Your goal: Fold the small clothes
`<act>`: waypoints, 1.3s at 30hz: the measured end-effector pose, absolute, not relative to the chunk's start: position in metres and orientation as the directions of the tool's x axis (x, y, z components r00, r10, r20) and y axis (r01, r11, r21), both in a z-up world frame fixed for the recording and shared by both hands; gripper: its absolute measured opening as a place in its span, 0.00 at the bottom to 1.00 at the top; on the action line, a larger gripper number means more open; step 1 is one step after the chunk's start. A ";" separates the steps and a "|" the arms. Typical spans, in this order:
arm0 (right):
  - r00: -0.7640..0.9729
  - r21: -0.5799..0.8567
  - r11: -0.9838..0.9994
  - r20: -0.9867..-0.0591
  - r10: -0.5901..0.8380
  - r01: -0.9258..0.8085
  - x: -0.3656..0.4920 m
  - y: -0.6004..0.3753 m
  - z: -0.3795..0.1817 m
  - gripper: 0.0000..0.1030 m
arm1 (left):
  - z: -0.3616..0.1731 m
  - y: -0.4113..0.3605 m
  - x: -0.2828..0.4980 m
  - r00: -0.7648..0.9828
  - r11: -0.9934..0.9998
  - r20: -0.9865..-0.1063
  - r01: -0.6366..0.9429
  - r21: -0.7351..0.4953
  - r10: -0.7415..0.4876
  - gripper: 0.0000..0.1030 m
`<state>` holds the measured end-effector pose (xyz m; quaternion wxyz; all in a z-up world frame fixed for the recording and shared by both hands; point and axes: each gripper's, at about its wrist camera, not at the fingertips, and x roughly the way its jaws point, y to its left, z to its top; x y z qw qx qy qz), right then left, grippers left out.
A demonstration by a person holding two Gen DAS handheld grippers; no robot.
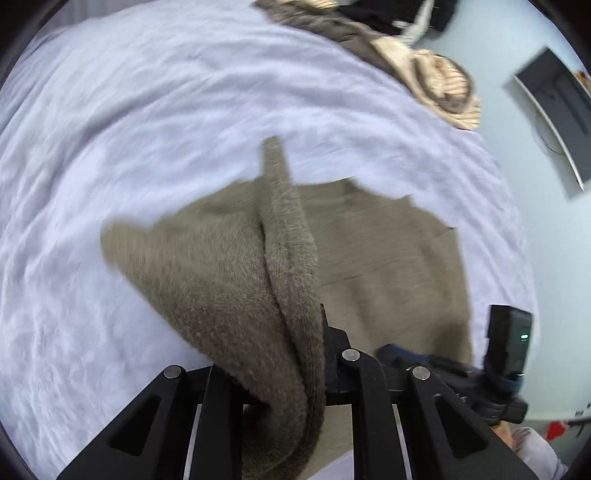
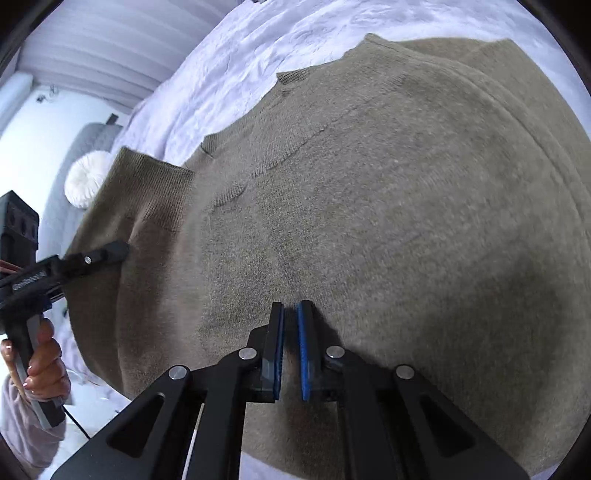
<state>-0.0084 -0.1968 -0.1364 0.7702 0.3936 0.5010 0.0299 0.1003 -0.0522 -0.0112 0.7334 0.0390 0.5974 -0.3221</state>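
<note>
A brown knit sweater (image 1: 388, 258) lies spread on the white bed cover (image 1: 147, 110). My left gripper (image 1: 314, 332) is shut on a fold of its edge, which is lifted and drapes over the fingers, hiding the left one. In the right wrist view the sweater (image 2: 369, 203) fills the frame, and the left gripper (image 2: 118, 251) bites its raised edge at the left, held by a person's hand (image 2: 44, 365). My right gripper (image 2: 290, 306) hovers low over the sweater's middle, its blue pads almost together with no fold raised between them. It also shows in the left wrist view as the right gripper (image 1: 391, 352).
A heap of tan and brown clothes (image 1: 424, 66) lies at the bed's far edge, with dark garments (image 1: 388, 14) beyond. A dark flat panel (image 1: 554, 103) sits on the pale floor. A round white cushion (image 2: 86, 181) rests by the grey headboard (image 2: 96, 136).
</note>
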 end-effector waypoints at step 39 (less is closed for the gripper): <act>0.619 0.854 0.382 -0.520 0.589 0.353 0.022 -0.295 -0.117 0.72 | -0.068 -0.079 0.064 0.254 0.873 -0.950 0.487 -0.039 -0.184 1.00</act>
